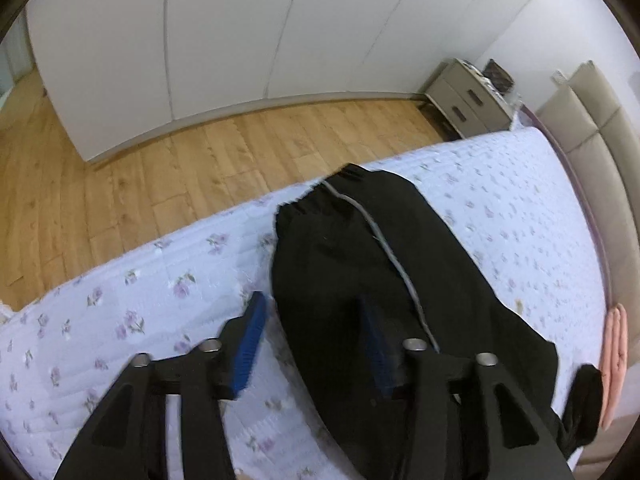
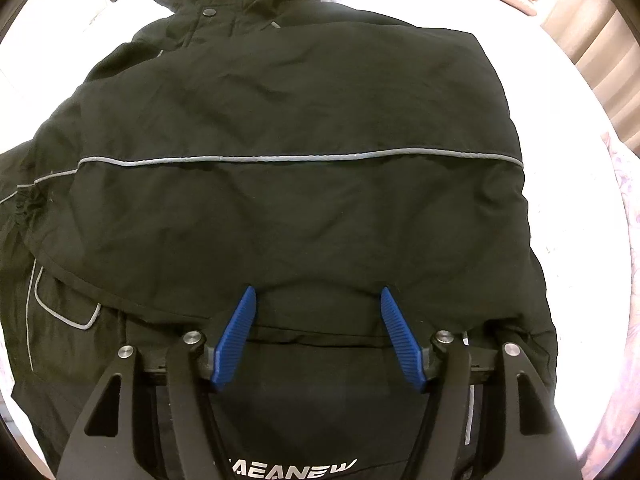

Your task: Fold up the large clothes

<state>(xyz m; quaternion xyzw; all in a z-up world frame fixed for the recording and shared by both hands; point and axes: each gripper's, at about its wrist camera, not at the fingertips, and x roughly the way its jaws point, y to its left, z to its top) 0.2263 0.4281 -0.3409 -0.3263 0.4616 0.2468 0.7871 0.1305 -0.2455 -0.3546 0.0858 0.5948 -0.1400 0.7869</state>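
Note:
A black jacket (image 1: 360, 248) with grey piping lies on the floral bedspread (image 1: 140, 300). In the left wrist view its sleeve with an elastic cuff stretches toward the bed's far edge. My left gripper (image 1: 312, 312) is open, blue pads apart, over the sleeve's left edge. In the right wrist view the jacket (image 2: 280, 120) fills the frame, a sleeve folded across the body, collar at the top. My right gripper (image 2: 316, 300) is open just above the folded fabric, holding nothing.
A wooden floor (image 1: 160, 168) and white wardrobe doors (image 1: 200, 40) lie beyond the bed. A grey nightstand (image 1: 468, 100) stands at the back right beside the padded headboard (image 1: 600, 120). A pink cloth (image 1: 616, 356) lies at the bed's right edge.

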